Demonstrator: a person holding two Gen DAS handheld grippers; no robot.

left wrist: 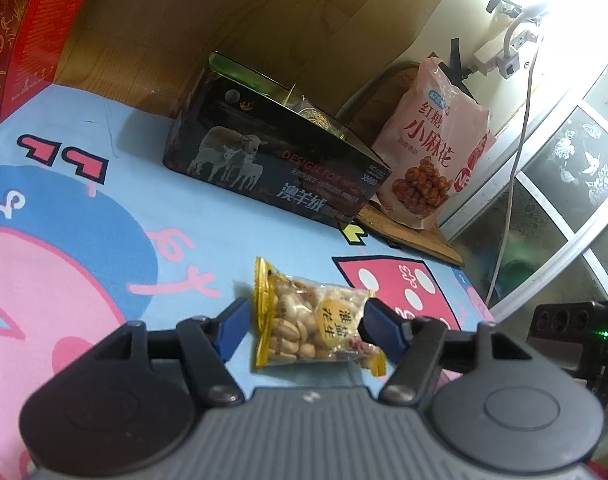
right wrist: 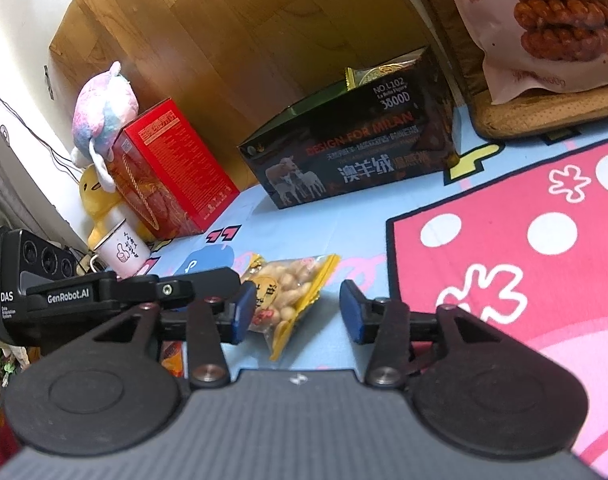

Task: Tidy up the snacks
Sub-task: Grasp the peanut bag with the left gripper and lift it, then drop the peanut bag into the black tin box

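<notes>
Left claw [left wrist: 304, 330] stands parted astride the peanut packet [left wrist: 315, 320], pads not pressing, right claw [right wrist: 294, 308] parted beside it, on the near cartoon sheet [left wrist: 104, 200]; judged light, soft, crinkly and slippery, best pinched across its filled middle, not the seams

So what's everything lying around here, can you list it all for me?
peanut packet: one, clear with yellow edges, on the sheet between the left fingers
dark box: one, black with sheep picture, behind the packet
pink snack bag: one, leaning on a woven mat at the right
red box: one, upright at the left
plush toys: two, pastel and yellow, behind the red box
mug: one, white
cartoon sheet: one, blue and pink
left gripper: fingers apart
right gripper: fingers apart
</notes>
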